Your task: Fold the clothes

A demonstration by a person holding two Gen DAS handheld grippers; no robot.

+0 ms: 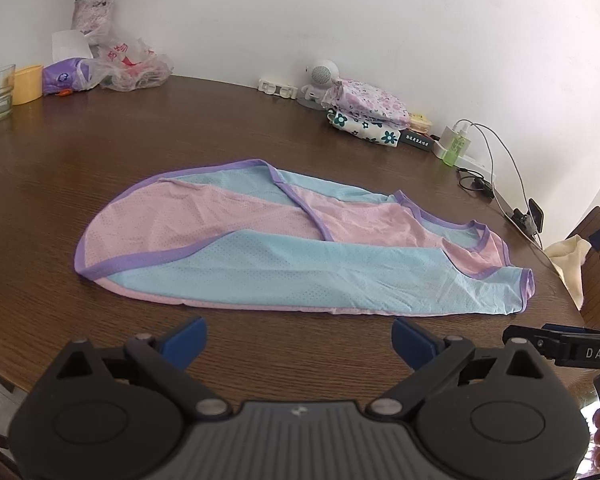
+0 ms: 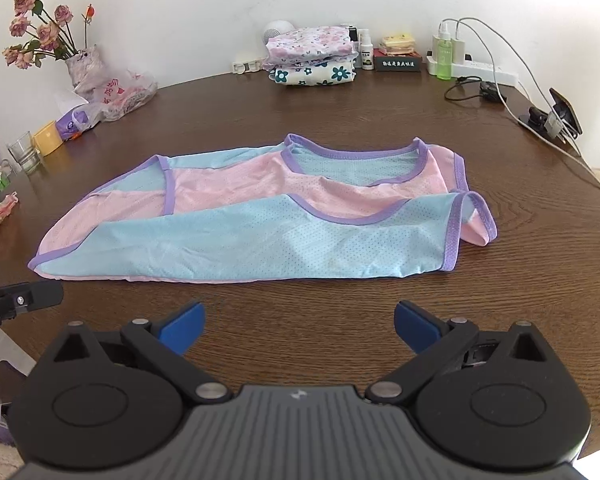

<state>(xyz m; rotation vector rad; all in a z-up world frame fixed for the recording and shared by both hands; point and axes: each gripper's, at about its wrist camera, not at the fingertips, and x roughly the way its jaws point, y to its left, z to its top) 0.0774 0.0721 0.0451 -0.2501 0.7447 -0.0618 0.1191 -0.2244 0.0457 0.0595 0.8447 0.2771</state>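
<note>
Left wrist view: left hand-held gripper (image 1: 298, 340) has its jaws spread wide, nothing between them, hovering over bare tabletop (image 1: 60, 184) just short of the garment's near edge. The pink/blue mesh vest (image 1: 300, 248) lies flat at 12 o'clock from the gripper, long axis running 9 to 3, hem toward 9, neckline and armholes toward 3. It looks part-folded: the blue side panel is laid over the pink middle, probably to narrow it lengthwise. Near edge faces both grippers, so it's the obvious pick line. Part of the right hand-held gripper (image 1: 560, 348) shows at 3 o'clock, beside the vest's shoulder end.

Right wrist view: right hand-held gripper (image 2: 300, 322) is likewise wide open and empty, over the tabletop, the vest at its 12 o'clock. Shoulder strap loop (image 2: 476, 220) at 2 o'clock is puffed up rather than flat; likely needs smoothing before the next fold. Left tool's tip pokes in at 9 o'clock, near the hem corner. The two grippers being at opposite ends suggests a two-point pinch of the near edge.

Folded floral stack (image 2: 312, 56) sits at 12 by the wall, well apart; my guess is it's the done pile. Cables (image 2: 500, 80) and glass (image 2: 24, 152) are at the rim, out of the work area.
</note>
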